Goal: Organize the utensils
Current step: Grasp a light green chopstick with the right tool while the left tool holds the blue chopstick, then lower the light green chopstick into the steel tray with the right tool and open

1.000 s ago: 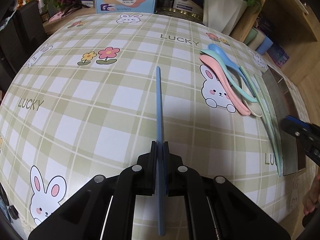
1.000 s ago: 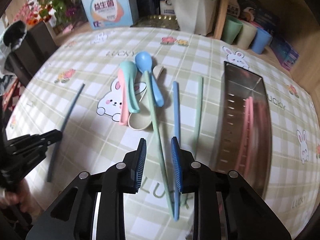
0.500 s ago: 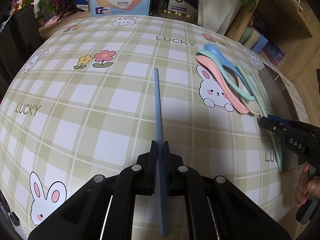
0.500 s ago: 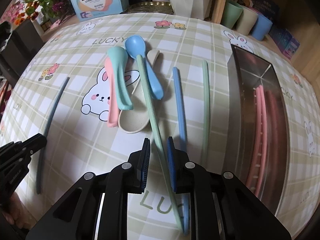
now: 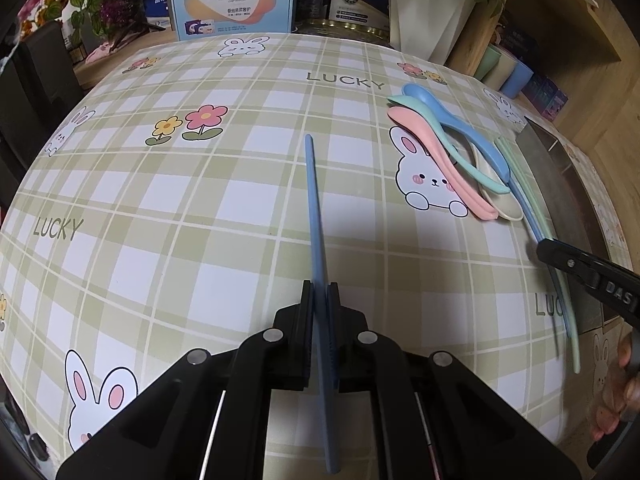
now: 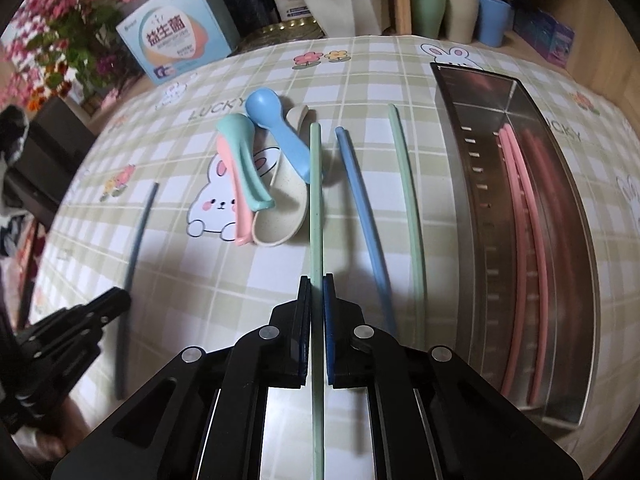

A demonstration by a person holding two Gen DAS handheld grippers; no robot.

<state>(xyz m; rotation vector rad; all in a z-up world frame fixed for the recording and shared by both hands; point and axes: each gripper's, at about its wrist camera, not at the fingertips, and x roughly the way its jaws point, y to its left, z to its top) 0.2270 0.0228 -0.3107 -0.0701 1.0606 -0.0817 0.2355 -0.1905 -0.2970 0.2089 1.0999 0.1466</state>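
Right gripper [image 6: 317, 280] pinched green chopstick [image 6: 315, 200], its long axis parallel to the steel tray [image 6: 580, 320] lying just rightward; left gripper [image 5: 320, 292] clamped dark blue chopstick [image 5: 314, 208].

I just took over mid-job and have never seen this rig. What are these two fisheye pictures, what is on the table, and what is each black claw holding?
There is no robot arm: a person holds a two-finger gripper in each hand, and each gripper carries a camera looking along its fingers. One picture is from the left gripper, the other from the right gripper.

The left gripper is shut on a dark blue chopstick. The right gripper is shut on a green chopstick.

On the checked tablecloth lie a pile of spoons, a light blue chopstick and a second green chopstick. At the right stands a metal tray with two pink chopsticks already inside.
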